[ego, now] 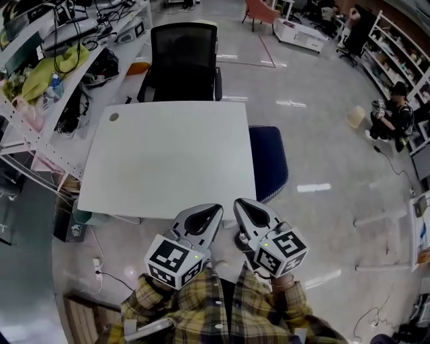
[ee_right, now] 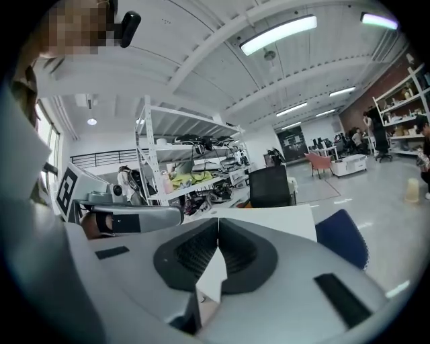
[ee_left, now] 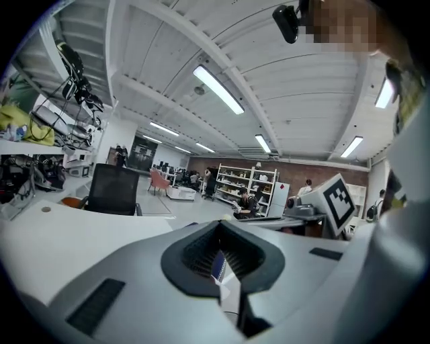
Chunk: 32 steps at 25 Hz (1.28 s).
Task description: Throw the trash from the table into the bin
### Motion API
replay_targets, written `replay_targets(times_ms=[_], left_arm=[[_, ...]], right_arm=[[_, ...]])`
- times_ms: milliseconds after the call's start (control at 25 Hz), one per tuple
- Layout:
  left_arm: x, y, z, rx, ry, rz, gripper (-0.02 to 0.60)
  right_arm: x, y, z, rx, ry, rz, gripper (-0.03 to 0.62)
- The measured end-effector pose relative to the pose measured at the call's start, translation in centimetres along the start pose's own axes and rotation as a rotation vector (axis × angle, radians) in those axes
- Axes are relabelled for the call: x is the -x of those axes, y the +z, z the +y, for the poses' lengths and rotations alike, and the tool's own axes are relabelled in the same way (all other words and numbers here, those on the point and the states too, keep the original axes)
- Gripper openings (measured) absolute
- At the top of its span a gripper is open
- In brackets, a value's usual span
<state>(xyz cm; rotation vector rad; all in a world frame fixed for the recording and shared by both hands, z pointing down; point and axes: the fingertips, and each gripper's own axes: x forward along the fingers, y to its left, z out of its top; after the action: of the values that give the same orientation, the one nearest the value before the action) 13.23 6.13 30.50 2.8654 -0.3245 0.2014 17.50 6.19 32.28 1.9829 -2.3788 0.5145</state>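
Grey left gripper and right gripper closed beside table

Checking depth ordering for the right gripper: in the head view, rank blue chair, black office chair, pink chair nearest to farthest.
1. Blue chair, just ahead of the right gripper, at the white table's right edge.
2. Black office chair, at the table's far side.
3. Pink chair, far back across the floor.
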Motion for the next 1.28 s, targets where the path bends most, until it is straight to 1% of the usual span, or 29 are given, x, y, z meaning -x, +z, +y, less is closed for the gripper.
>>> replay_targets(times_ms=[160, 360, 480, 760, 1000, 1080, 1200, 1280], left_arm=[[1.2, -0.2, 1.7, -0.004, 0.027, -0.011, 0.009], [2.3, -0.3, 3.2, -0.008, 0.017, -0.017, 0.009], [2.3, -0.7, 3.7, -0.016, 0.013, -0.024, 0.009], [2.1, -1.4, 3.5, -0.009, -0.033, -0.005, 0.009], [1.5, -1.2, 3.4, -0.034, -0.078, 0.013, 0.009], [1.4, -1.0, 3.9, -0.033, -0.078, 0.018, 0.009], [1.0, -0.3, 4.3, -0.065, -0.069, 0.02, 0.009], [0.7, 0.0, 4.6, -0.064, -0.08, 0.023, 0.009]], right_arm=[[-1.5, -0.3, 1.0, 0.007, 0.018, -0.006, 0.0], [-2.7, -0.7, 2.0, 0.007, 0.011, 0.002, -0.002], [-2.9, -0.6, 2.2, 0.028, -0.005, -0.002, -0.002], [-3.0, -0.4, 3.0, 0.045, -0.02, -0.003, -0.002], [-3.1, 0.0, 2.8, 0.069, -0.03, -0.001, -0.002], [-3.2, -0.1, 3.0, 0.068, -0.029, 0.005, -0.002], [-3.0, 0.0, 3.0, 0.071, -0.03, 0.011, -0.002], [-3.0, 0.3, 2.9, 0.076, -0.034, 0.006, -0.002]])
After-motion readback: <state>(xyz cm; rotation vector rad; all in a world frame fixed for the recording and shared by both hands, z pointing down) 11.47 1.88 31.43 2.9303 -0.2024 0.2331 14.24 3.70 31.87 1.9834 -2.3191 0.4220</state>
